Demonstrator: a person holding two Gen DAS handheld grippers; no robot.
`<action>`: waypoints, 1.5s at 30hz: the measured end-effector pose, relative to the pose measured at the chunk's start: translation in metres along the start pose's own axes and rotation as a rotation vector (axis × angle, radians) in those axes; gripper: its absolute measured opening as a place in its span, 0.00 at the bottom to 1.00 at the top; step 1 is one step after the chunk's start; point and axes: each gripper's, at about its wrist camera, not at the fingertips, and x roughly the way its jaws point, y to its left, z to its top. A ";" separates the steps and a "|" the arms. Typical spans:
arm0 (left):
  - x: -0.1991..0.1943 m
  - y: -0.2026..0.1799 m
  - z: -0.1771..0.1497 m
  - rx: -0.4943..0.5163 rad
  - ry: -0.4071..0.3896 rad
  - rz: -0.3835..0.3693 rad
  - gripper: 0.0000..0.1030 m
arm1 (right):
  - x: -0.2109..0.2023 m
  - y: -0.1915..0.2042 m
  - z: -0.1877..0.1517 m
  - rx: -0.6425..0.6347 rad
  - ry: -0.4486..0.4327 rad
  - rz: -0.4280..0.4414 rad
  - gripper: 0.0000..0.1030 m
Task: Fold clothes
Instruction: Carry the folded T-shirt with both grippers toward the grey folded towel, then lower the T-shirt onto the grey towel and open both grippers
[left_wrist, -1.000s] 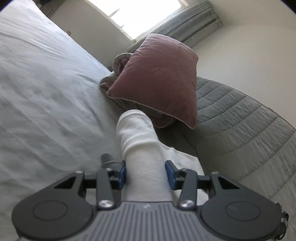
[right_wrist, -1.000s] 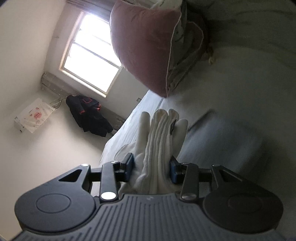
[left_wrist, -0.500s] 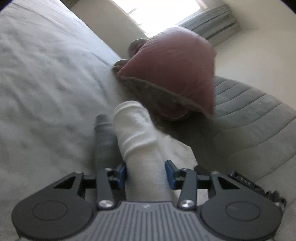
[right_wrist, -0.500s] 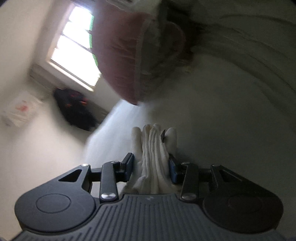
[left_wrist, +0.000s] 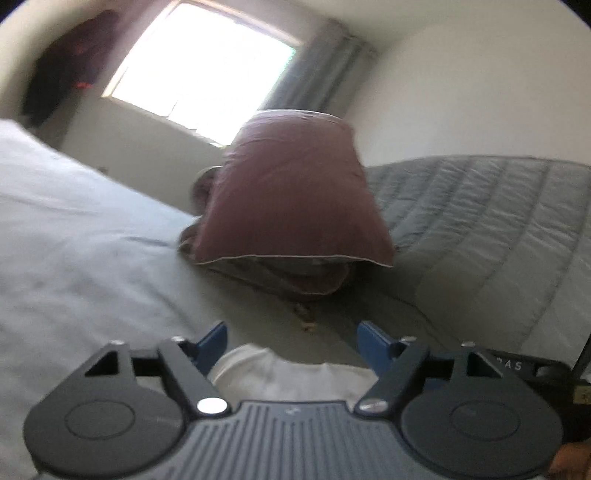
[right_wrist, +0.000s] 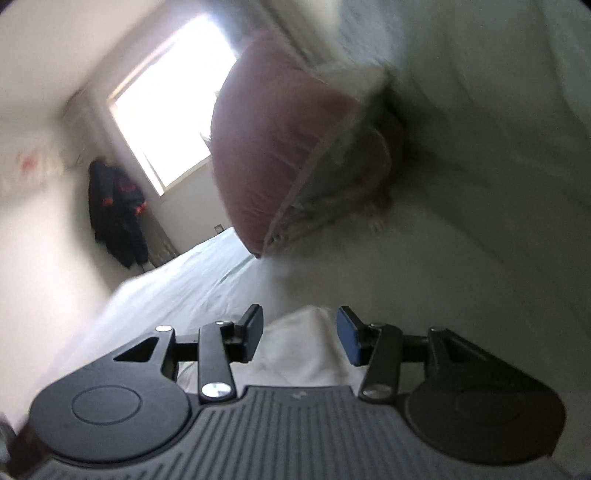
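Observation:
A folded white garment (left_wrist: 291, 376) lies on the bed just under my left gripper (left_wrist: 293, 338). Its jaws are opening and the blue pads (left_wrist: 214, 338) stand wide, clear of the cloth's rounded end. In the right wrist view the same white garment (right_wrist: 299, 347) pokes up between the pads (right_wrist: 347, 332) of my right gripper (right_wrist: 301, 328). These jaws are opening too, and the cloth sits loosely in the gap. That view is blurred. A black part of the other gripper (left_wrist: 517, 365) shows at the right edge of the left wrist view.
A pink pillow (left_wrist: 295, 192) leans on bunched bedding ahead, with a grey quilt (left_wrist: 480, 214) to its right. The pale bed sheet (left_wrist: 74, 240) spreads to the left. A bright window (left_wrist: 199, 66) and a hanging dark jacket (right_wrist: 114, 210) are on the far wall.
Both grippers' jaws have widened off the white garment, which now reaches far less far out between the fingers. Both views have rolled and the pillow has shifted toward the centre.

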 end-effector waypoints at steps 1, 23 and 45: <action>0.009 0.004 -0.003 0.001 0.027 -0.004 0.60 | 0.000 0.009 -0.003 -0.050 -0.016 0.003 0.48; 0.044 0.029 -0.022 0.029 0.217 0.013 0.69 | 0.034 -0.003 -0.025 -0.054 -0.051 -0.121 0.63; -0.055 0.003 0.042 0.209 0.641 0.111 0.99 | -0.080 0.099 -0.009 0.094 -0.028 -0.341 1.00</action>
